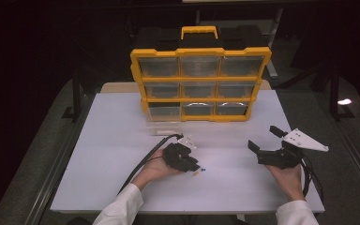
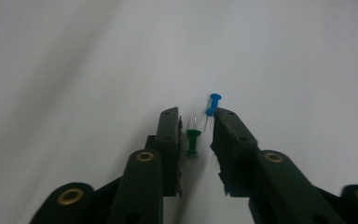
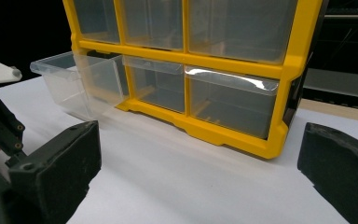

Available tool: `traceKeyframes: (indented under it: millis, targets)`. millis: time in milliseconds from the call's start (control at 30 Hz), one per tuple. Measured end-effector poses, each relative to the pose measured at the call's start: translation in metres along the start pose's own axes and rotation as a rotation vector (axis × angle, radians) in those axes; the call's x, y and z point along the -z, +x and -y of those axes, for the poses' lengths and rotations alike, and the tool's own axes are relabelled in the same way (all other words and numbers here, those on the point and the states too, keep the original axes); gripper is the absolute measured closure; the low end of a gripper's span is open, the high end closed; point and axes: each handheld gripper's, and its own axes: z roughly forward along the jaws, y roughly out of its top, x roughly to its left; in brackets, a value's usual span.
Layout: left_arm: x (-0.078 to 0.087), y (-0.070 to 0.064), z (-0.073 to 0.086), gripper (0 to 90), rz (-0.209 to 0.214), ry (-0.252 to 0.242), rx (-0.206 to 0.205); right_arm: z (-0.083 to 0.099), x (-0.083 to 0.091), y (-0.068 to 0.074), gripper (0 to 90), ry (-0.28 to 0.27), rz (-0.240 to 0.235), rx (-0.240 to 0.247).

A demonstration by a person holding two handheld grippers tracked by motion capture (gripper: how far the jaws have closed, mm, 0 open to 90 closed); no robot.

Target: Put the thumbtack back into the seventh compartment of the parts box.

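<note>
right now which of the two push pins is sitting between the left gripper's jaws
The green push pin: it lies in the gap between the jaws of the left gripper. The blue push pin lies just beyond the jaw tips.

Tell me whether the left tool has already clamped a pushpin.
No, the left tool is open, with the green pushpin lying loose on the table between its jaws.

Drawer contents (image 1: 199,66) too dim to tell, pushpins (image 1: 199,171) mere specks (high view), organizer (image 3: 279,70) top cut off
</note>
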Motion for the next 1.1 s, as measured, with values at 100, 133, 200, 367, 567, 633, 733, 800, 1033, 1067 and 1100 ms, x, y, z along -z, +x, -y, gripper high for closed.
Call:
traceKeyframes:
  millis: [100,133,200,367,567,633,733,800,1033,1067,1100]
  targets:
    - [-0.004,0.001,0.0,78.1,-0.019,0.012,-0.003,-0.001,0.001,0.0,0.0,-0.014,-0.002,-0.007]
    - [-0.004,0.001,0.001,80.1,-0.024,0.005,-0.001,-0.002,0.002,0.0,0.0,-0.019,-0.001,-0.01]
    - [-0.004,0.002,0.002,84.2,-0.025,-0.002,0.003,-0.002,0.002,-0.001,0.0,-0.022,0.001,-0.011]
    - [-0.004,0.001,0.003,85.0,-0.035,-0.02,-0.005,-0.001,0.002,-0.001,0.0,-0.013,0.0,-0.013]
    - [0.002,0.002,0.003,85.3,-0.031,-0.045,0.002,0.0,0.001,-0.001,0.0,-0.005,-0.001,-0.014]
    - [0.007,0.003,0.002,85.2,-0.027,-0.066,0.01,0.0,0.001,-0.001,0.0,-0.005,0.0,-0.014]
    - [0.014,0.003,0.001,85.3,-0.031,-0.099,0.021,0.0,0.002,-0.002,0.0,-0.006,0.002,-0.016]
    - [0.02,0.004,0.001,85.2,-0.041,-0.118,0.02,0.0,0.002,-0.002,0.0,-0.006,0.003,-0.014]
    - [0.044,0.011,0.003,85.2,-0.074,-0.181,0.049,0.002,0.0,-0.002,0.0,0.013,-0.001,-0.02]
    - [0.048,0.012,0.004,85.3,-0.077,-0.197,0.056,0.002,0.0,-0.002,0.0,0.015,-0.002,-0.018]
    - [0.051,0.013,0.004,85.2,-0.082,-0.209,0.06,0.002,0.0,-0.002,0.0,0.016,-0.003,-0.015]
